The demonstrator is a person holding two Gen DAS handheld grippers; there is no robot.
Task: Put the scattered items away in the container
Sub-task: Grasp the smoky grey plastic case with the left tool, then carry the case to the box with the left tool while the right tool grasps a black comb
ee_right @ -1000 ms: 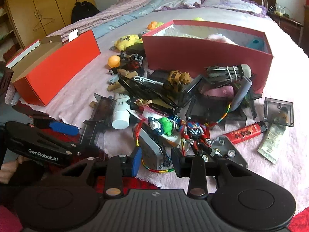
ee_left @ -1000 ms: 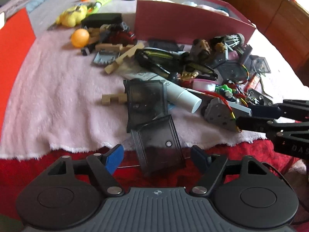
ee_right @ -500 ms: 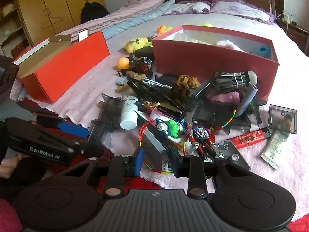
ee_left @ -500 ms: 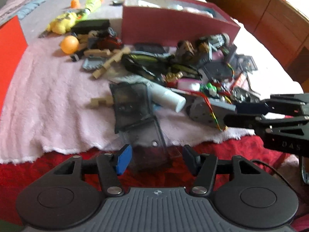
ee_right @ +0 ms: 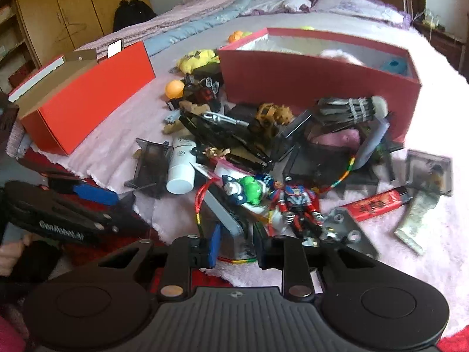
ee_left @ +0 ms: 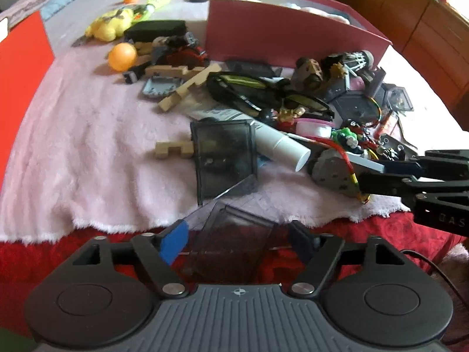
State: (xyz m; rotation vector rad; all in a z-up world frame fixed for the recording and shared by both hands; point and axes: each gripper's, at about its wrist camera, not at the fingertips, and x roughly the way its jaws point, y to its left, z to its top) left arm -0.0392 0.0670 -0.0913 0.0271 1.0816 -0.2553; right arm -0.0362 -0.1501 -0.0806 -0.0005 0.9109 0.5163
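The red container [ee_left: 293, 38] [ee_right: 307, 79] stands open at the far side of a heap of toys on a pink towel. A smoky clear plastic case [ee_left: 231, 261] lies on the red blanket between the fingers of my left gripper [ee_left: 237, 234]. Its jaws are opening and the pads stand clear of the case. My right gripper [ee_right: 237, 248] straddles the near end of a grey flat box [ee_right: 225, 214] [ee_left: 331, 173] with a coloured cord on it. Its jaws are closing, and a slim gap to the pads still shows.
An orange-red box lid [ee_right: 88, 94] lies at the left. A second smoky case [ee_left: 222, 155], a white tube [ee_right: 180, 167], a toy figure [ee_right: 296, 202], wooden blocks [ee_left: 173, 149] and an orange ball [ee_left: 121, 57] crowd the towel. The towel's front edge [ee_left: 117, 226] meets red blanket.
The left jaws narrowed around the clear case, then widened again, and the case now lies lower between them. The right jaws have drawn closer around the grey box.
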